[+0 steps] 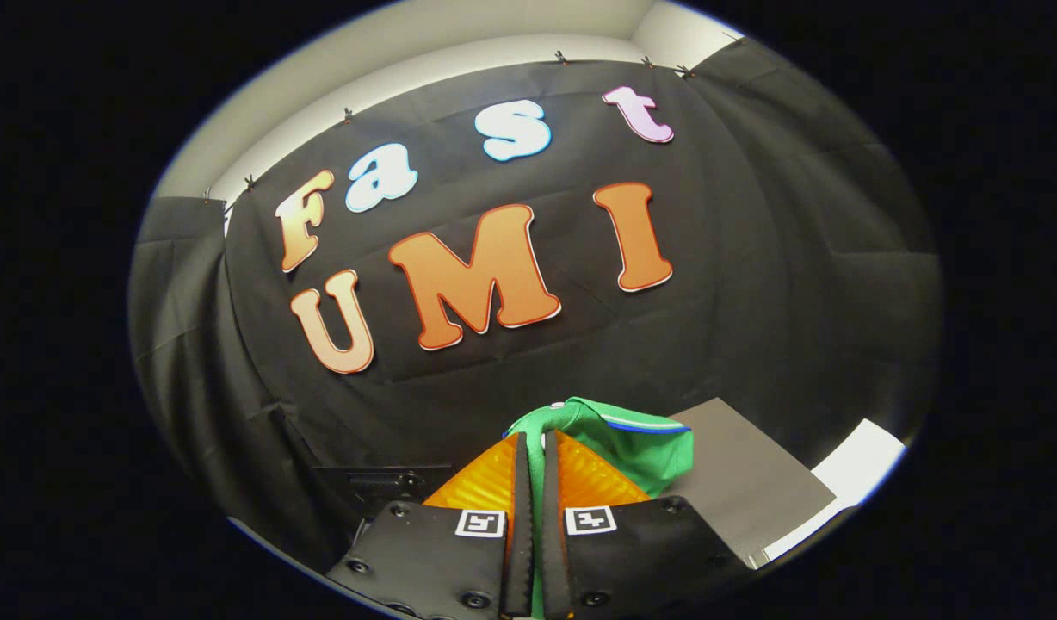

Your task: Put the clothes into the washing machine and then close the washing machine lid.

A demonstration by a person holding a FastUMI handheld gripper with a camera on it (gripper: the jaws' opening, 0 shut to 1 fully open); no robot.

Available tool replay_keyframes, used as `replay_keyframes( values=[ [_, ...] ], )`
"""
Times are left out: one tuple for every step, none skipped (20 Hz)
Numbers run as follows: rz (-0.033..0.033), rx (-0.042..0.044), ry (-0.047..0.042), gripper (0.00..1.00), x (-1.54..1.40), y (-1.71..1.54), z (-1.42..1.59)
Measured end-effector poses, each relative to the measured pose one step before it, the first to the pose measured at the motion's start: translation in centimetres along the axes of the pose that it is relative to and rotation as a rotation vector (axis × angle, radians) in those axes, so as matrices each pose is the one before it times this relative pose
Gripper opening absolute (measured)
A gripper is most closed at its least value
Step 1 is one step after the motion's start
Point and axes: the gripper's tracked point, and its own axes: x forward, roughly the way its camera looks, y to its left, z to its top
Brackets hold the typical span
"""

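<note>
Our gripper (535, 448) is clamped on the green garment (640, 443), lifted up; next we must carry it into the washing machine.

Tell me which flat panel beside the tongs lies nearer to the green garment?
The grey panel: it lies right beside the green garment pinched in the tongs; the white panel lies beyond it.

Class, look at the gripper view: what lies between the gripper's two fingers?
Green cloth fills the narrow gap between the gripper fingers, both pressing on it; the rest bunches just beyond the tips.
</note>
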Motion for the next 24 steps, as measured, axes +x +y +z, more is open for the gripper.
replay_keyframes(
  values=[
    [0.00847,-0.00342,-0.01351,0.12,-0.614,1.016,0.458],
    [0.00771,-0.00496,-0.00841,0.12,-0.473,0.972,0.354],
    [0.00895,-0.00766,-0.01073,0.12,-0.614,1.032,0.241],
    [0.00647,-0.00884,-0.00284,0.12,-0.322,0.957,0.17],
    [0.00633,-0.00364,-0.00347,0.12,-0.366,1.009,0.251],
    [0.00852,-0.00494,-0.00416,0.12,-0.22,1.1,0.087],
    [0.00534,-0.00131,-0.00473,0.12,-0.296,1.058,0.238],
    [0.00814,0.00399,-0.00411,0.12,-0.171,1.015,-0.002],
    [0.01001,0.00683,-0.00921,0.12,-0.445,1.287,0.261],
    [0.01256,0.00365,-0.00464,0.12,-0.186,1.34,-0.038],
    [0.0052,0.00178,-0.00211,0.12,-0.187,1.131,-0.06],
    [0.01019,0.0021,0.00177,0.12,0.0,1.3,-0.281],
    [0.01081,-0.00296,0.00135,0.12,-0.013,1.496,-0.253],
    [0.00658,-0.00372,0.00413,0.12,0.277,1.275,-0.414],
    [0.01597,0.00097,0.00902,0.12,0.297,1.615,-0.495],
    [0.01372,0.00131,0.00641,0.12,0.378,1.494,-0.484],
    [0.01499,0.00099,0.01025,0.12,0.426,1.363,-0.607],
    [0.01433,0.00056,0.00684,0.12,0.541,1.221,-0.764],
    [0.01412,0.00556,0.01397,0.12,0.68,1.254,-0.931],
    [0.01249,0.0103,0.01378,0.12,0.815,1.129,-1.043],
    [0.01178,0.00851,0.01511,0.12,0.736,1.002,-1.241],
    [0.01065,0.00629,0.01923,0.12,0.914,0.84,-1.362],
    [0.00649,0.00397,0.02198,0.12,1.057,0.552,-1.505],
    [0.00655,0.00719,0.025,0.12,1.119,0.526,-1.398]
  ],
)
